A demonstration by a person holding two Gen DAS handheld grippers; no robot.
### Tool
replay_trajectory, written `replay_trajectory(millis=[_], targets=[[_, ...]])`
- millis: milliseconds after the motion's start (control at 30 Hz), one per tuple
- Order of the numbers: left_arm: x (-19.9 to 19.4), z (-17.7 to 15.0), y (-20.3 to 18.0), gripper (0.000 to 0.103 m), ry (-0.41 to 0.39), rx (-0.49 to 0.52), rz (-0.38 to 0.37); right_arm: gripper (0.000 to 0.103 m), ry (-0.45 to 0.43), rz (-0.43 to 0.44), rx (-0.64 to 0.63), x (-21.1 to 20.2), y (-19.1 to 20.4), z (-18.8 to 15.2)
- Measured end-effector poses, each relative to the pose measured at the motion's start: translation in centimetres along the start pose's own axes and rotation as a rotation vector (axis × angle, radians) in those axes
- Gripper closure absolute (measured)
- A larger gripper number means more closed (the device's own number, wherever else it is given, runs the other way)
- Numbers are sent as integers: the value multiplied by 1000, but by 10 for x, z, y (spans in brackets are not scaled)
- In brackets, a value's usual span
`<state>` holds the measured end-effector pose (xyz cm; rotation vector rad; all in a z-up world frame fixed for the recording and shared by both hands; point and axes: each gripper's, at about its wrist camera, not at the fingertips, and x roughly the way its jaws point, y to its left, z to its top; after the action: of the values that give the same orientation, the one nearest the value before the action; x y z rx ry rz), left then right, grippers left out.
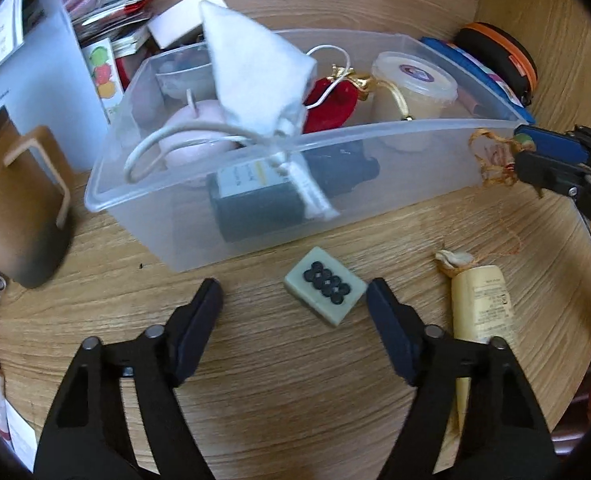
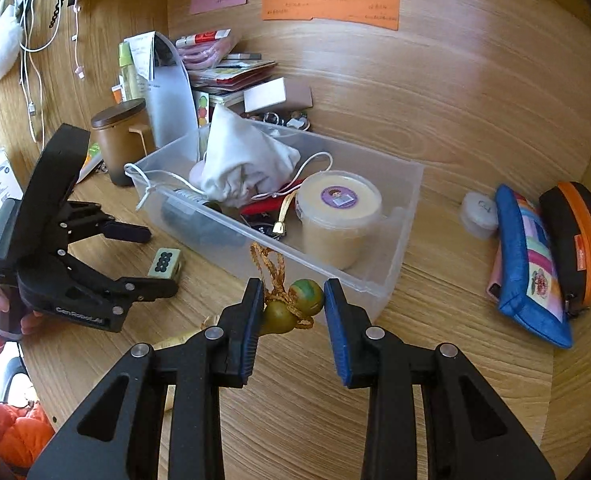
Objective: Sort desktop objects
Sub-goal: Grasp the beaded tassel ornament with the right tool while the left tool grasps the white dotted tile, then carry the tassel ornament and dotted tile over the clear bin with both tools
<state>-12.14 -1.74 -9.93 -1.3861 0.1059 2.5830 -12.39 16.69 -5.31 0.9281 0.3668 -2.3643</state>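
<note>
A pale mahjong tile [image 1: 325, 285] with dark dots lies on the wooden desk in front of the clear plastic bin [image 1: 375, 132]. My left gripper [image 1: 295, 304] is open, its fingers either side of the tile without touching it. My right gripper [image 2: 293, 308] is shut on a small green gourd charm [image 2: 305, 296] with a gold cord, held above the desk at the bin's near corner. The bin holds a white drawstring pouch [image 2: 239, 164], a yellow-lidded tub [image 2: 337, 200], a red pouch [image 1: 329, 106], a dark bottle [image 1: 255, 204] and a pink candle [image 1: 199, 136].
A cream tube [image 1: 481, 304] lies on the desk right of the tile. A brown lidded mug [image 2: 121, 140] stands left of the bin. To the right are a small white pot [image 2: 477, 210], a blue pouch [image 2: 531, 264] and a black-and-orange case [image 2: 579, 240]. Papers and boxes are stacked behind the bin.
</note>
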Motion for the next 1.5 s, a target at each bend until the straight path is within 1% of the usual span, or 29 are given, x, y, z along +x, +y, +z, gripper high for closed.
replay_trajectory(millis=[67,133,200,267,300,600,767,933,1000,1067,1133,1200,1333,1400,1500], targets=[[0,1,-2,38,-6,11,0,75,4,7,-7,3,2,0],[1,0,-4,41,-11,24,13,75,7,13,-16,5,6,0],[2,1,-7,47,-18,39,13,75,5,19,-23,6,10,1],[0,0,-10,60,-24,53,9,75,-3,22,-29,5,13,4],[0,0,-11,63,-26,57,6,75,-10,23,-30,3,14,7],[-9,-9,-6,63,-37,36,-1,76,-74,26,-49,-14,28,27],[-31,-14,0,63,-80,15,-8,76,-94,20,-56,-22,34,33],[-59,-21,4,63,-134,6,-13,76,-83,-11,-61,-21,34,28],[-67,-24,5,63,-147,5,-13,73,-56,-37,-49,-18,28,21],[-78,-31,8,63,-157,8,-16,65,-32,-61,-35,-15,21,12],[-83,-34,8,63,-163,9,-16,52,0,-81,-21,-10,14,0],[-86,-37,8,63,-169,6,-26,50,38,-103,1,-3,6,-11],[-86,-37,8,63,-170,-1,-43,50,118,-107,49,19,-12,-23],[-85,-37,9,63,-170,-6,-52,50,153,-83,70,29,-17,-25],[-85,-38,10,63,-171,-16,-57,50,180,-58,82,43,-19,-23]])
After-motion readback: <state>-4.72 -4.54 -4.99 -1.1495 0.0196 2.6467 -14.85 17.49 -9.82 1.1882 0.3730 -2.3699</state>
